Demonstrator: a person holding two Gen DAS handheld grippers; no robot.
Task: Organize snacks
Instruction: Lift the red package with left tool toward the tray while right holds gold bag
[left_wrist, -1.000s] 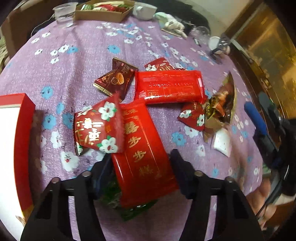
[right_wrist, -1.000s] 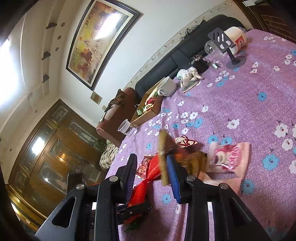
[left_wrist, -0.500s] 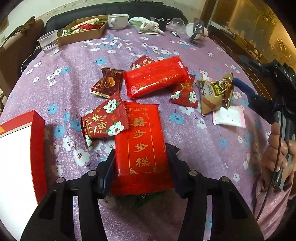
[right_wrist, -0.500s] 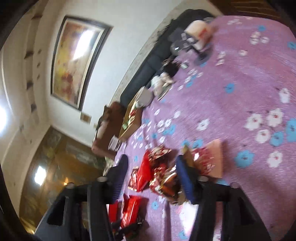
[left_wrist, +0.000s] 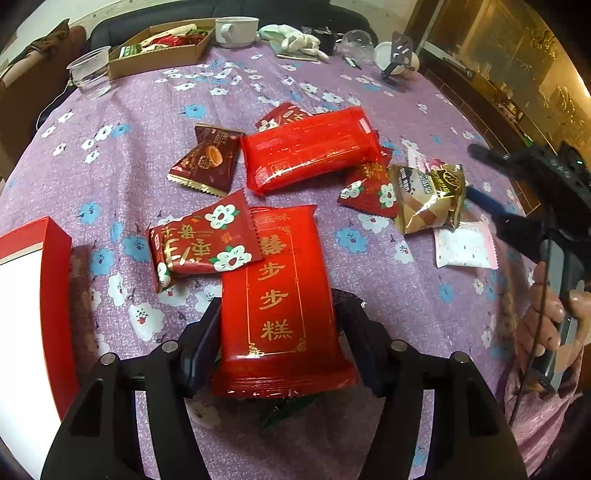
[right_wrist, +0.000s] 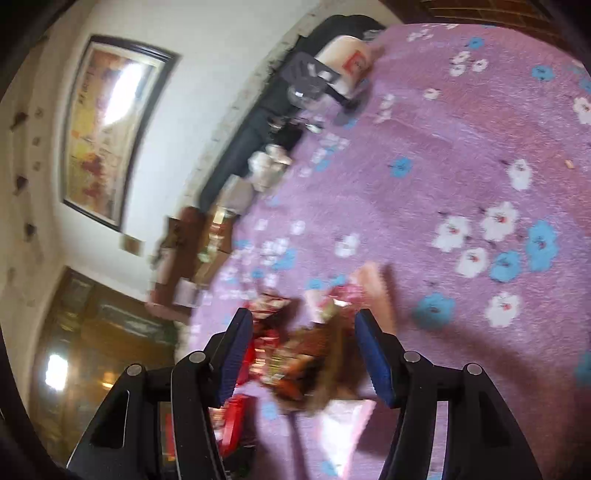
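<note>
at the near edge of the left wrist view the left gripper had its fingers set either side of the red cake packet, the left pad touching its edge and the right pad just beside it, so whether it truly clamped could not be told; a second before, the same packet lay skewed between the fingers with the camera lower, and now it sat square with the camera raised, which suggested the packet was being lifted or lined up for the red box at the near left. just beyond it the flowered red pouch overlapped its far left corner. farther off lay the brown packet and the long red packet. to the right, the right gripper had widened from nearly closed to well open, and the gold-brown bag now lay on the purple tablecloth by the pink-white sachet, apparently released. only the left view showed this clearly; the right wrist view was blurred, showing a brownish smear between spread fingers, but it alone showed the framed picture.
</note>
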